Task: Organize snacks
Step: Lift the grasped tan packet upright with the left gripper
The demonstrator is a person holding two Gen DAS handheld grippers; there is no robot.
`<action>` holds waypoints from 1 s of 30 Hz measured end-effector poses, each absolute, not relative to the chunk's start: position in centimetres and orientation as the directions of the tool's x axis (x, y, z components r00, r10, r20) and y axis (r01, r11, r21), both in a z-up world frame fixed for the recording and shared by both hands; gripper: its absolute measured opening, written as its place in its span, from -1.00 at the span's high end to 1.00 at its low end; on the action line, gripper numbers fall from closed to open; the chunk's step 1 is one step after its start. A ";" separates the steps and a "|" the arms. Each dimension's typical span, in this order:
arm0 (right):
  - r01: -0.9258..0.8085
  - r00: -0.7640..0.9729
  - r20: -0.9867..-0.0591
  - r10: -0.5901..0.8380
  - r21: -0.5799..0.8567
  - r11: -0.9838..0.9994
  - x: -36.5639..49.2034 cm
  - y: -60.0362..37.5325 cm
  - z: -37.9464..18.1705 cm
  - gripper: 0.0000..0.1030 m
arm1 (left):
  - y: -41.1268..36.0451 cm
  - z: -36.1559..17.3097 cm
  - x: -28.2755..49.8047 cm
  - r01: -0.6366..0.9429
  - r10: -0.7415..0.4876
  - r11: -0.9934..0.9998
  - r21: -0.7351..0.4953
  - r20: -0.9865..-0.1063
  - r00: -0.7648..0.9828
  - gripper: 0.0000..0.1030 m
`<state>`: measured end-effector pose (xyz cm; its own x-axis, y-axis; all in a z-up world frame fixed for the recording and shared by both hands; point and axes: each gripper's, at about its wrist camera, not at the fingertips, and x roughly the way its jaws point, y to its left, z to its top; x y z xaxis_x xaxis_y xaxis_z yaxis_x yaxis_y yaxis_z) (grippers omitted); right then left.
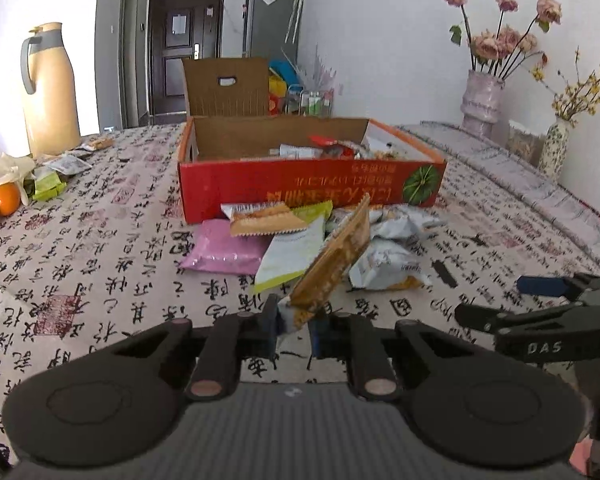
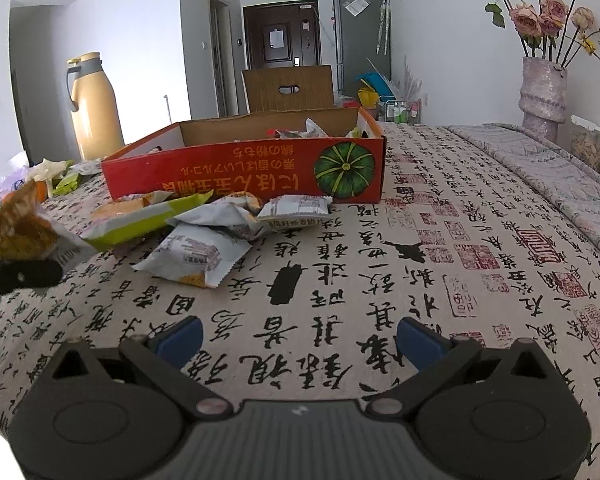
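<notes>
The orange snack packet [image 1: 332, 264] slanted from lower centre toward the upper right of the left wrist view, its long axis tilted, lifted clear of the counter [image 1: 100, 280]. The left claw [image 1: 294, 326] pinched its lower end, angled downward. The right claw [image 2: 298, 338] gaped empty. The packet was flat, with a serrated top edge.

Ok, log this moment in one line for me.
left tongs: shut on orange snack packet, lifted | right tongs: open, empty | red box: partly filled | loose packets: beside box
</notes>
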<state>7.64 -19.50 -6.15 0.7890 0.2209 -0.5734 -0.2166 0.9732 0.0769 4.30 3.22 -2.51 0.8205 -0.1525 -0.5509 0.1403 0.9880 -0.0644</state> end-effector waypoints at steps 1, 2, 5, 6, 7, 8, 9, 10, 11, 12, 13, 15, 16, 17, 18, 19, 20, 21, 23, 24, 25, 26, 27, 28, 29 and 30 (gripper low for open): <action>-0.218 0.790 -0.572 0.221 0.076 0.973 7.7 -19.4 -6.1 -1.00 | 3.3 -2.2 4.2 0.142 -0.156 0.987 -0.069 -0.544 0.824 0.71; -0.220 0.791 -0.570 0.222 0.075 0.973 7.7 -19.3 -6.0 -1.00 | 3.3 -2.0 4.0 0.145 -0.162 0.987 -0.075 -0.535 0.829 0.71; -0.231 0.793 -0.564 0.229 0.070 0.970 7.7 -18.9 -5.6 -1.00 | 3.5 -1.2 3.8 0.146 -0.171 0.985 -0.088 -0.514 0.841 0.71; -0.235 0.794 -0.562 0.232 0.068 0.970 7.8 -18.6 -5.5 -1.00 | 3.5 -0.9 3.8 0.147 -0.173 0.985 -0.092 -0.507 0.844 0.71; -0.240 0.795 -0.559 0.235 0.067 0.969 7.9 -18.3 -5.3 -1.00 | 3.5 -0.7 3.8 0.147 -0.175 0.985 -0.095 -0.500 0.848 0.71; -0.246 0.796 -0.555 0.241 0.067 0.967 8.0 -18.0 -5.1 -1.00 | 3.6 -0.6 3.8 0.147 -0.176 0.984 -0.097 -0.495 0.851 0.71; -0.251 0.797 -0.553 0.245 0.066 0.966 8.2 -17.7 -5.0 -1.00 | 3.6 -0.5 3.9 0.148 -0.178 0.984 -0.099 -0.491 0.853 0.71; -0.257 0.797 -0.550 0.249 0.065 0.964 8.3 -17.4 -4.8 -1.00 | 3.7 -0.4 3.9 0.148 -0.178 0.984 -0.100 -0.487 0.855 0.71; -0.264 0.798 -0.546 0.254 0.063 0.963 8.4 -17.1 -4.7 -1.00 | 3.7 -0.4 4.0 0.146 -0.177 0.984 -0.101 -0.485 0.856 0.71; -0.270 0.798 -0.543 0.259 0.062 0.961 8.5 -16.7 -4.6 -1.00 | 3.7 -0.5 4.2 0.145 -0.176 0.984 -0.102 -0.486 0.856 0.72; -0.276 0.798 -0.541 0.263 0.059 0.959 8.6 -16.4 -4.4 -1.00 | 3.8 -0.6 4.4 0.143 -0.175 0.984 -0.104 -0.488 0.855 0.74; -0.287 0.797 -0.540 0.270 0.055 0.956 8.7 -15.8 -4.3 -1.00 | 4.1 -0.9 4.6 0.139 -0.176 0.984 -0.110 -0.497 0.850 0.74; -0.293 0.795 -0.541 0.274 0.053 0.955 8.8 -15.5 -4.3 -1.00 | 4.2 -1.1 4.8 0.139 -0.177 0.984 -0.113 -0.502 0.846 0.73; -0.297 0.793 -0.543 0.276 0.051 0.953 8.8 -15.2 -4.3 -1.00 | 4.3 -1.3 4.9 0.134 -0.174 0.984 -0.116 -0.509 0.843 0.72; -0.301 0.791 -0.546 0.277 0.048 0.952 8.8 -15.0 -4.4 -1.00 | 4.4 -1.6 5.1 0.129 -0.172 0.984 -0.118 -0.515 0.840 0.70; -0.303 0.789 -0.549 0.278 0.046 0.952 8.8 -14.8 -4.5 -1.00 | 4.5 -1.8 5.2 0.128 -0.173 0.984 -0.122 -0.522 0.835 0.70; -0.304 0.786 -0.553 0.277 0.045 0.952 8.9 -14.6 -4.5 -1.00 | 4.6 -2.1 5.4 0.125 -0.173 0.984 -0.125 -0.529 0.831 0.70; -0.304 0.785 -0.555 0.276 0.044 0.952 8.9 -14.6 -4.6 -1.00 | 4.7 -2.3 5.5 0.125 -0.175 0.984 -0.127 -0.534 0.827 0.70; -0.300 0.785 -0.557 0.271 0.042 0.953 8.9 -14.5 -4.7 -1.00 | 4.7 -2.7 5.9 0.124 -0.177 0.983 -0.134 -0.543 0.821 0.70; -0.298 0.786 -0.557 0.270 0.041 0.954 9.0 -14.5 -4.7 -1.00 | 4.7 -3.0 6.0 0.121 -0.176 0.983 -0.136 -0.546 0.819 0.70; -0.297 0.787 -0.555 0.269 0.041 0.954 9.0 -14.5 -4.7 -1.00 | 4.8 -3.1 6.1 0.113 -0.171 0.984 -0.138 -0.546 0.820 0.72; -0.296 0.789 -0.552 0.268 0.040 0.954 9.0 -14.5 -4.6 -1.00 | 4.9 -3.1 6.1 0.109 -0.170 0.984 -0.143 -0.542 0.823 0.73; -0.297 0.792 -0.549 0.269 0.039 0.954 8.9 -14.5 -4.5 -1.00 | 5.0 -2.9 6.0 0.107 -0.171 0.983 -0.148 -0.536 0.827 0.73; -0.297 0.794 -0.544 0.269 0.039 0.954 8.9 -14.5 -4.4 -1.00 | 5.1 -2.8 5.9 0.106 -0.171 0.983 -0.150 -0.528 0.832 0.73; -0.299 0.798 -0.538 0.273 0.040 0.953 8.8 -14.4 -4.1 -1.00 | 5.2 -2.5 5.8 0.109 -0.171 0.983 -0.148 -0.517 0.839 0.73; -0.302 0.801 -0.531 0.276 0.040 0.952 8.7 -14.2 -3.9 -1.00 | 5.4 -2.2 5.6 0.109 -0.169 0.983 -0.146 -0.509 0.844 0.73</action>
